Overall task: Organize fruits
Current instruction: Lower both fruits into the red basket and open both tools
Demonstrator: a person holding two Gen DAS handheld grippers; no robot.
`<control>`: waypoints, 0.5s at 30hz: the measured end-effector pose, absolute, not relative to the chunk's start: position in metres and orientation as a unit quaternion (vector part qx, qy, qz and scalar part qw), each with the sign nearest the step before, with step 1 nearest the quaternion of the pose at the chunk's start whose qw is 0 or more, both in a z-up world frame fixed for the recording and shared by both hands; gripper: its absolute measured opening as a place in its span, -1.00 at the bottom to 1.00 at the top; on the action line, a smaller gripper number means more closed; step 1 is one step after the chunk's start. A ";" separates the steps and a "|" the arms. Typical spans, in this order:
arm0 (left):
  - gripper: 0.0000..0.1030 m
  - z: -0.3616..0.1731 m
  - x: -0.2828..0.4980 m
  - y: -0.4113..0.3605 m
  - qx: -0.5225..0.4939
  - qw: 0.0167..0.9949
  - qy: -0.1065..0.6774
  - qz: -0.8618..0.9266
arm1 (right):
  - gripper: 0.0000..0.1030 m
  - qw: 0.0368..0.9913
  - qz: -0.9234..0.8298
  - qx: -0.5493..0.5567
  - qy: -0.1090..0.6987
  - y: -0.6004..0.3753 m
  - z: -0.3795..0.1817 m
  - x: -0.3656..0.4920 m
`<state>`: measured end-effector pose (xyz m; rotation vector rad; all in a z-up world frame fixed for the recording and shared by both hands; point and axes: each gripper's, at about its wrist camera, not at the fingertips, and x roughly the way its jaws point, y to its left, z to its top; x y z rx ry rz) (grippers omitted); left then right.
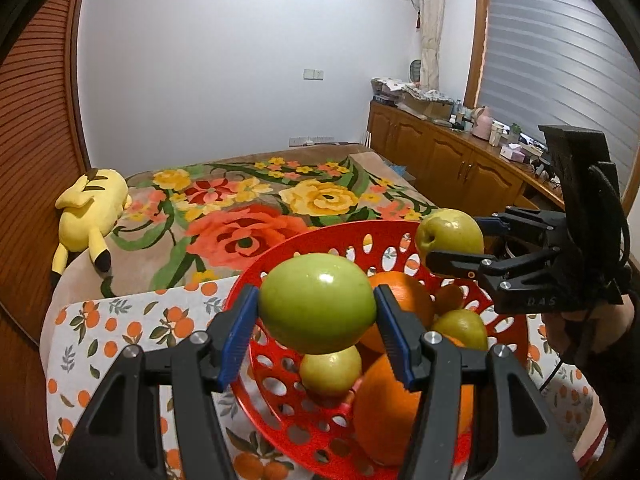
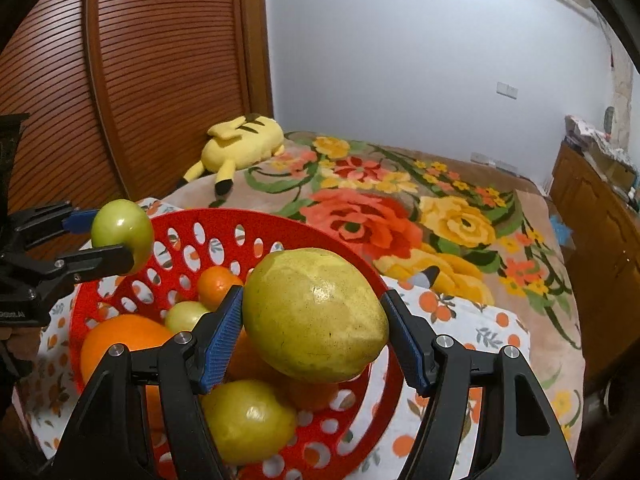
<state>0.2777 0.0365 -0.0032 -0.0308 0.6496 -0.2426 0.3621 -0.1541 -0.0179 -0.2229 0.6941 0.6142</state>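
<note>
While your left gripper (image 1: 316, 312) clamps the waxy green apple (image 1: 316, 304) and your right gripper (image 2: 316, 320) the heavier pear (image 2: 316, 316) mid-frame over the basket (image 2: 224, 220), keep both pads on each fruit's widest girth—they're hard, smooth, bruisable.

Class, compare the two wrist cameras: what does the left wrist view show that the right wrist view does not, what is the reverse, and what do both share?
Only the left wrist view shows the window blind and the pink kettle on the wooden counter.

Only the right wrist view shows a blue item on the floor beside the bed.

Both show the red basket of fruit, the yellow plush toy, the floral blanket, the left gripper holding a green apple, and the right gripper holding a yellow pear.
</note>
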 end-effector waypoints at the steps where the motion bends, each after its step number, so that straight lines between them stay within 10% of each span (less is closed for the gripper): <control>1: 0.12 -0.005 0.281 0.037 -0.016 0.940 0.321 -0.118 | 0.37 0.888 0.295 -0.110 0.336 -0.152 -0.019 0.364; 15: 0.12 -0.022 0.296 0.039 -0.018 0.933 0.340 -0.114 | 0.39 0.885 0.299 -0.104 0.342 -0.152 -0.024 0.372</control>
